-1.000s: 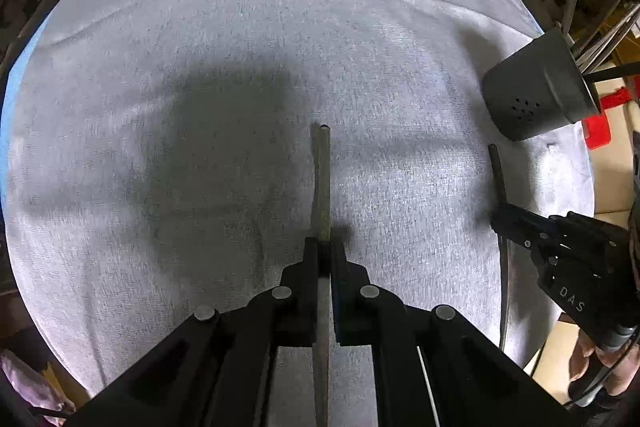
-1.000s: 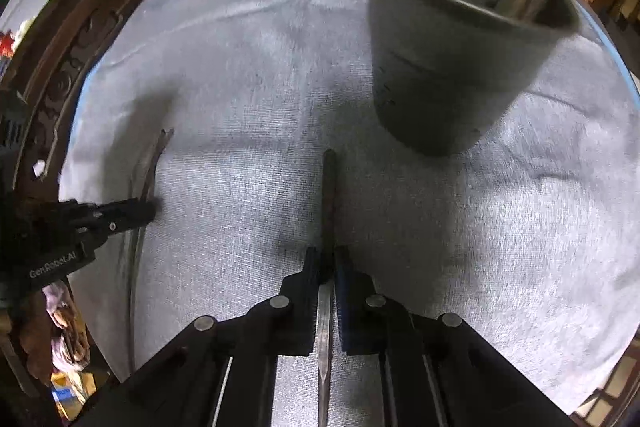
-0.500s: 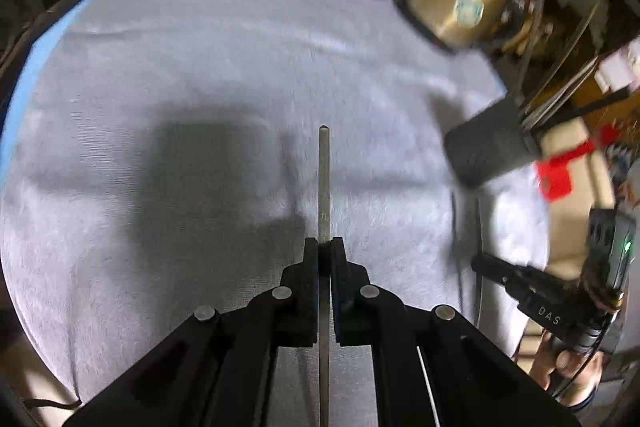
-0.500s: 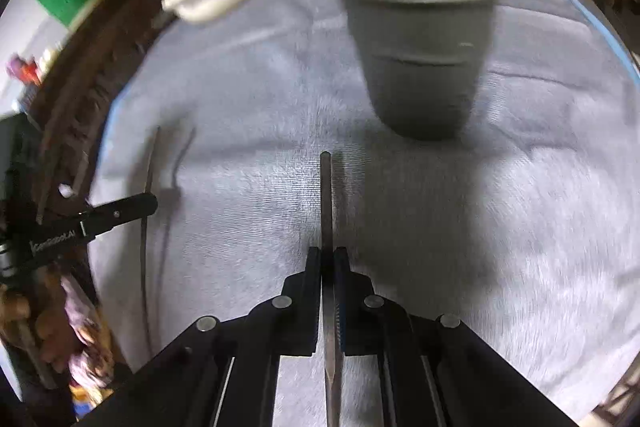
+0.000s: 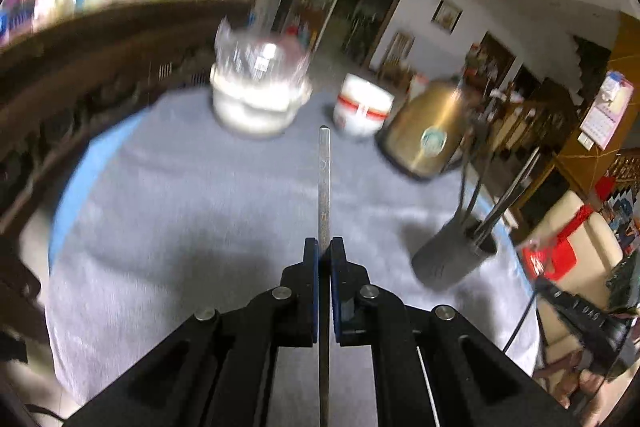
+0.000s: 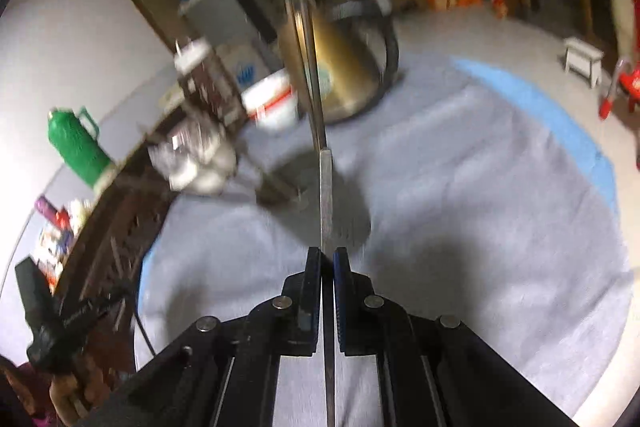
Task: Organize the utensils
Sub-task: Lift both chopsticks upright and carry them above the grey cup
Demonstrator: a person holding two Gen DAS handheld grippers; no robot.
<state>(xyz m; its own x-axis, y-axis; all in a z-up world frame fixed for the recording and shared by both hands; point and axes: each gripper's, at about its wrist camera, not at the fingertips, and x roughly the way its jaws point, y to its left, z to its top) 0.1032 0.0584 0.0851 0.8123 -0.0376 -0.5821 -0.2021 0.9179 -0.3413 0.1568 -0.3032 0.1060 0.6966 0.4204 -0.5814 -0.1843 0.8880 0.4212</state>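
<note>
My left gripper jaws clench one chopstick, my right gripper jaws another utensil handle, both raised near the grey utensil holder

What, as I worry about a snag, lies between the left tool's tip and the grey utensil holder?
Nothing but bare tablecloth before the holder, per the left wrist view.

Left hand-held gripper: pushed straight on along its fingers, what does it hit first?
Probably the grey tablecloth: the left hand-held gripper, shut on a thin flat metal utensil handle, points down at bare cloth short of the white red-banded bowl. The handle tip would land first. Depth is unclear through the blur.
</note>
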